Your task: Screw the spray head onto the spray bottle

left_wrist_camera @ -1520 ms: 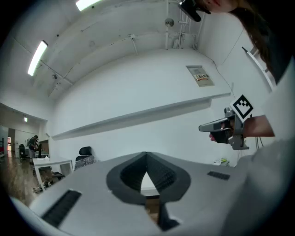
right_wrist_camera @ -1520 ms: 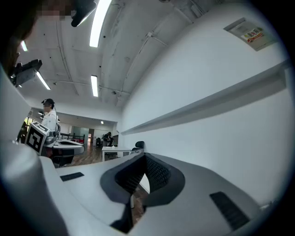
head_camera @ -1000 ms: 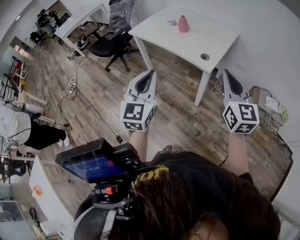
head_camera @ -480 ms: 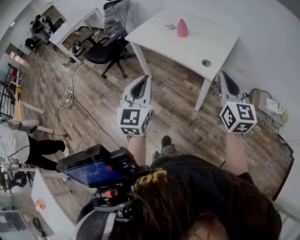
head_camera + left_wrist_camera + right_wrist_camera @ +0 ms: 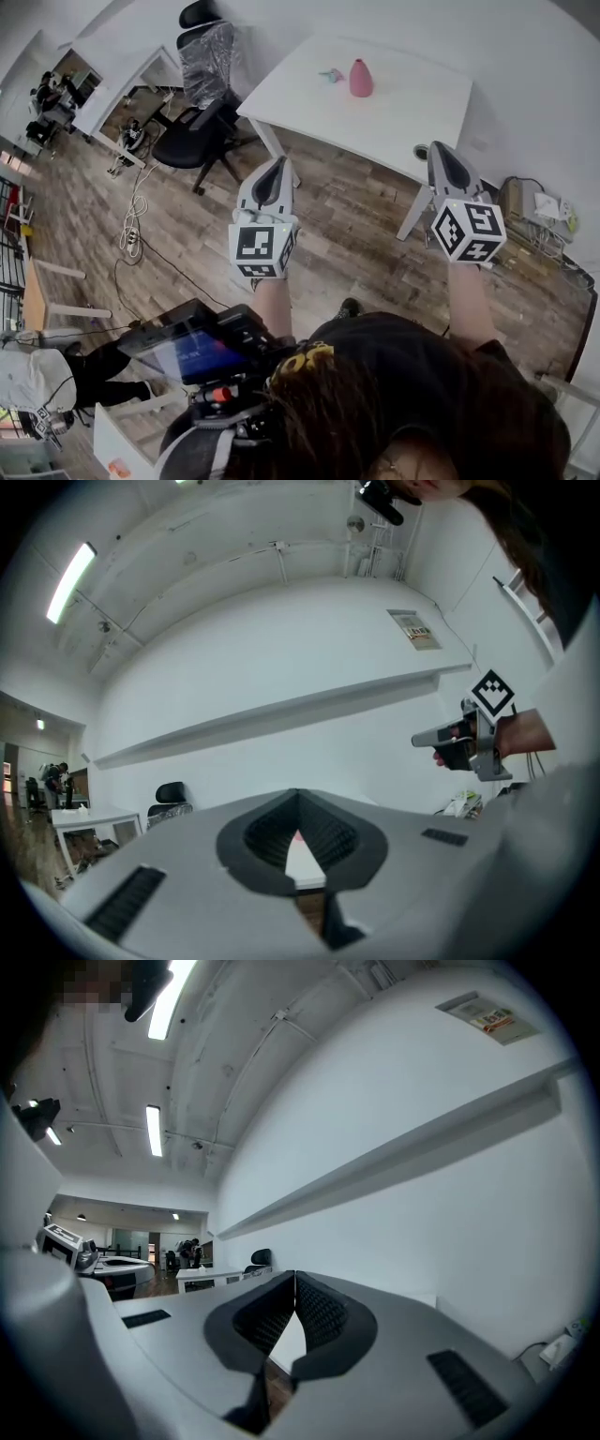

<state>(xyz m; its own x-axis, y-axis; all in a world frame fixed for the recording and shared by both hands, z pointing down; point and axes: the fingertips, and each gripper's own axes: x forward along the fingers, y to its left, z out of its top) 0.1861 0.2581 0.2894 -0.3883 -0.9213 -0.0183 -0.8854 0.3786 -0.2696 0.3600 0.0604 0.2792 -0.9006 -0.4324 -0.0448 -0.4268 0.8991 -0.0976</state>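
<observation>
Both claws are closed with nothing between them, their dark ribbed pads meeting at the tips. The left claw [image 5: 275, 164] and the right claw [image 5: 438, 148] are held out level, side by side and well apart, above the wood-plank floor [image 5: 352, 230], and both point toward the white table [image 5: 417, 98]. The pink spray bottle [image 5: 361, 78] stands upright on the far part of the table, its long axis vertical and its narrow neck pointing up. Just beside it, on its left in the head view, lies the small teal spray head [image 5: 329, 74], separate from the bottle and too small to tell which way it points. Neither claw touches them. A black office chair [image 5: 192, 117] stands at the table's left end.
</observation>
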